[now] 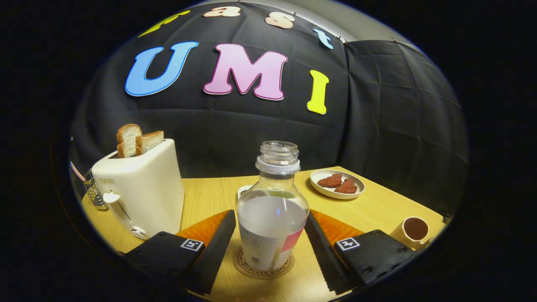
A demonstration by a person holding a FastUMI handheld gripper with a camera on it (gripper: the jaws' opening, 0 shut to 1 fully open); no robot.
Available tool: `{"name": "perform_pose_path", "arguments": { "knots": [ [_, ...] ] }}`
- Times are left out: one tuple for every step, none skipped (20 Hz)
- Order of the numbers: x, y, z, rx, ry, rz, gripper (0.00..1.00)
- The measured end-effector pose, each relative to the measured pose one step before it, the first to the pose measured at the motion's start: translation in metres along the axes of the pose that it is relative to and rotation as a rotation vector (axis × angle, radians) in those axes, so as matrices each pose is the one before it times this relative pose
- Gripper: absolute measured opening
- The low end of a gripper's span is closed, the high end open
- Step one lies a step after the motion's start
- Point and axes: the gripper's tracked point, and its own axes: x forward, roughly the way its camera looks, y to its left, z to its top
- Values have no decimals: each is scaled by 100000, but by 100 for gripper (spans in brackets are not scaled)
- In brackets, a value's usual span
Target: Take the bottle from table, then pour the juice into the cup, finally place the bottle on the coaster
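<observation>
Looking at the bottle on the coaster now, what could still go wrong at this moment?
1. The bottle has no cap and holds liquid; a claw finger brushing it while backing away could tip it.
2. It seems to sit toward the far side of the coaster, so a nudge could push it partly off.
3. The filled cup stands near the table edge, beside one finger.

A pale wooden table (377, 205) stands in a booth walled with creased black cloth (398, 126). The cloth meets in a corner behind the table. Soft light falls evenly.
</observation>
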Motion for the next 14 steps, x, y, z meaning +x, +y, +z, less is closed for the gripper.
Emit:
{"name": "perform_pose_path", "arguments": {
  "knots": [
    [-467, -188, 126, 5, 185, -332, 97],
    [-652, -103, 45, 159, 558, -133, 97],
    [-880, -144, 238, 581, 80, 34, 97],
    [-1106, -30, 314, 774, -566, 533, 97],
    [-1127, -134, 361, 544, -550, 562, 97],
    [-1454, -245, 404, 840, -391, 90, 97],
    [-1348, -220, 641, 886, -789, 761, 97],
    [-1595, -235, 952, 777, -1251, 645, 97],
    [-1637, -373, 1191, 1107, -1547, 614, 97],
    [-1724, -100, 1398, 1549, -2216, 1586, 97],
    [-1737, 73, 1387, 1629, -1706, 2229, 97],
    [-1724, -184, 1417, 987, -1080, 1723, 97],
    [-2076, -461, 1215, 541, -681, 1722, 97],
    [-1843, -271, 1315, 314, -306, 1866, 97]
  ]
}}
